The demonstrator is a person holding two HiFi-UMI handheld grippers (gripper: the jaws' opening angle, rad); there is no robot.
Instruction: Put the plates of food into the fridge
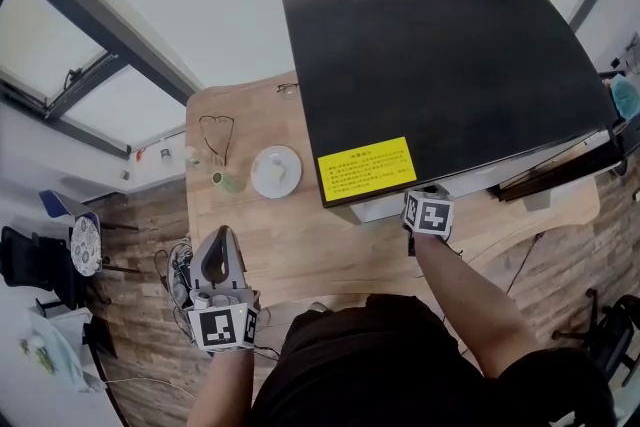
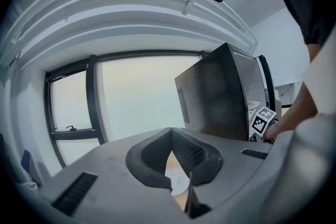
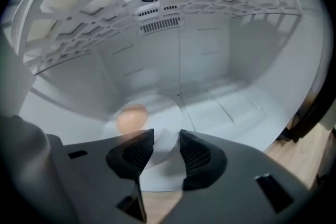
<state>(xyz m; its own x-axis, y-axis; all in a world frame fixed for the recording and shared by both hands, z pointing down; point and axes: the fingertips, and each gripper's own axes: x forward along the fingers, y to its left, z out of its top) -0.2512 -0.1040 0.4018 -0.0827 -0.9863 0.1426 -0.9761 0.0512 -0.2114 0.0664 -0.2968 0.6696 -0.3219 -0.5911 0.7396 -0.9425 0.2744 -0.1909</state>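
Our right gripper (image 3: 165, 136) holds its fingers wide apart, gripping nothing, with the first plate (image 3: 163, 113) and its round tan food (image 3: 131, 118) just beyond them on the fridge (image 3: 236, 107) floor, while our left gripper (image 1: 224, 235), fingers closed and empty, faces the second plate (image 1: 275, 171) on the table (image 1: 330, 245) – stiff, slick, breakable, so we'd pinch its near rim

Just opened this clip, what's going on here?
A person with a tool in each hand is loading a small fridge that stands on a wooden table. The right tool reaches into the fridge with its jaws apart. A plate with a round piece of food lies on the fridge floor right ahead of it, not gripped. The left tool is shut and empty, near the table's edge. Another white plate sits on the table.
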